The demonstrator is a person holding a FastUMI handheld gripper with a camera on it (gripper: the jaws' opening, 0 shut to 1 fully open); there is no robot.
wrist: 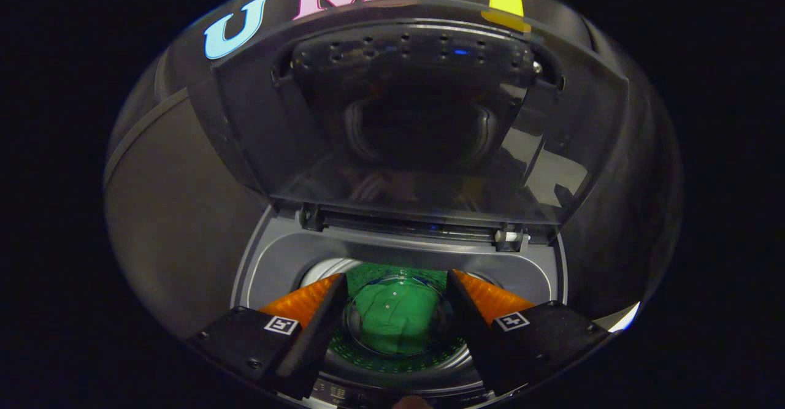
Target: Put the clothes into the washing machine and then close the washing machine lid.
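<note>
Lower centre of frame: green clothes (397, 320), soft and light, lie in the washing machine drum (368, 360) beneath the empty, spread claw (395, 301); the raised, rigid, likely slippery lid (417, 127) is best gripped by its upper edge.

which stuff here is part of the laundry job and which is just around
Part of the job:
- green garment, down in the drum
- grey top-loading washing machine
- its dark glossy lid, standing open
- gripper, fingers open, empty, above the drum

Just around:
- black cloth booth wall
</note>
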